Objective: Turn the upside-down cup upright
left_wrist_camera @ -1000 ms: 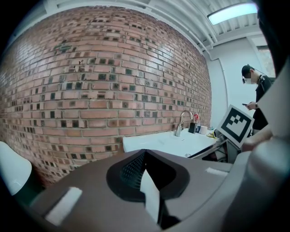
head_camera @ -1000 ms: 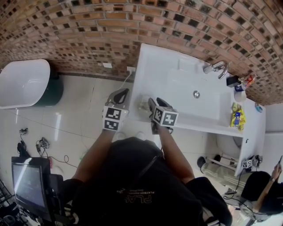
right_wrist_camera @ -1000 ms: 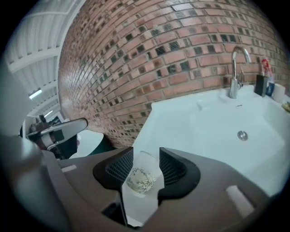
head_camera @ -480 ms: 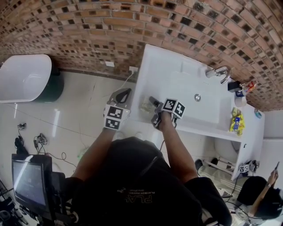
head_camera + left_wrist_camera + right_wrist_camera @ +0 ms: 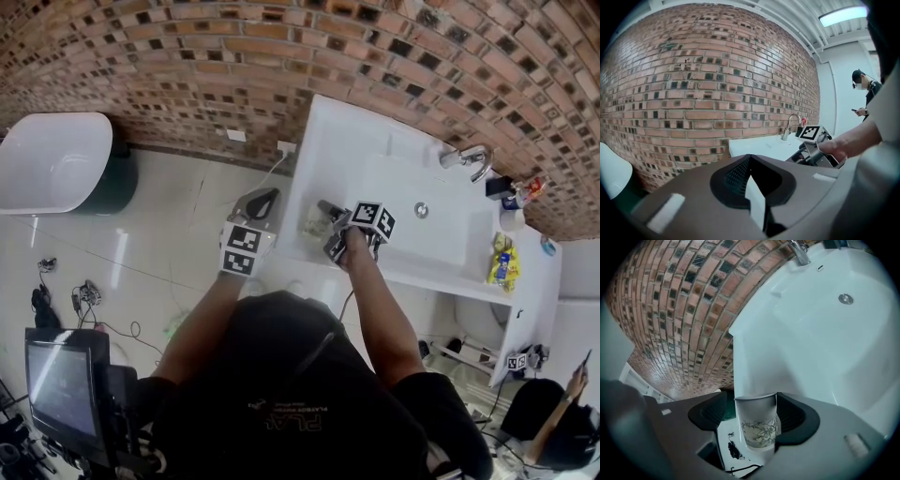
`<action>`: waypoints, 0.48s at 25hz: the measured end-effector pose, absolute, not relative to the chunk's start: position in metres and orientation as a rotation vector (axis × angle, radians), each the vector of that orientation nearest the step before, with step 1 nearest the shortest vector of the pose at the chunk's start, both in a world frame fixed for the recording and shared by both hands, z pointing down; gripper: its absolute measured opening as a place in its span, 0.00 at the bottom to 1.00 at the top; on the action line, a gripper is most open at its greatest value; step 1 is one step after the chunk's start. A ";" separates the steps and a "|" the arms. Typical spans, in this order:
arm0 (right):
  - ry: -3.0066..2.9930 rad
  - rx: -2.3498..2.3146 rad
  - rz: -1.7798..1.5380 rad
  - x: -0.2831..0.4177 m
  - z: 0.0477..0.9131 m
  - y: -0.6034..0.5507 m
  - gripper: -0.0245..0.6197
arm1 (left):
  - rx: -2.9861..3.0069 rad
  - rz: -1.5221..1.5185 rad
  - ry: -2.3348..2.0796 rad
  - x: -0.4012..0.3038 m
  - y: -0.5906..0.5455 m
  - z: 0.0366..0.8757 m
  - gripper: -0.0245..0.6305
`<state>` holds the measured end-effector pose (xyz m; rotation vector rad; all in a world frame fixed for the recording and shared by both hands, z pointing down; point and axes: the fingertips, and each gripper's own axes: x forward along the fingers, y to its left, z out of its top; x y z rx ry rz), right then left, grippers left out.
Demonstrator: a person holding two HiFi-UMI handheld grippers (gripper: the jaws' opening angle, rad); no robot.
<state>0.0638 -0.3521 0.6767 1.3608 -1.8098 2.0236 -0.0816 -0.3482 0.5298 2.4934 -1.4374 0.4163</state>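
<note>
Head cam stares steeply down over the person (image 5: 281, 375); gripper cams sit right behind their jaws. All three catch the white sink (image 5: 356, 141) and brick wall (image 5: 281, 56).

Matt paper, printed with bamboo sprigs, forms the cup (image 5: 758, 425). The white washbasin (image 5: 375, 178) has a smooth, glossy finish that looks like ceramic, and its tap (image 5: 466, 156) is polished metal. The brick wall (image 5: 187, 66) is rough and unglazed, while the pale floor tiles (image 5: 150, 253) gleam with reflected light. The right gripper (image 5: 752, 404) and left gripper (image 5: 749, 161) wear smooth matt grey plastic with dark ribbed pads.
</note>
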 end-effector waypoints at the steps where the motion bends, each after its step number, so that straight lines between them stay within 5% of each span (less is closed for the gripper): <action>1: -1.806 1.353 2.010 0.064 0.678 -0.353 0.58 | 2.491 0.416 -1.439 -0.083 -0.348 0.530 0.04; 12: -1.781 1.315 1.970 0.060 0.687 -0.355 0.53 | 2.457 0.397 -1.453 -0.092 -0.350 0.534 0.04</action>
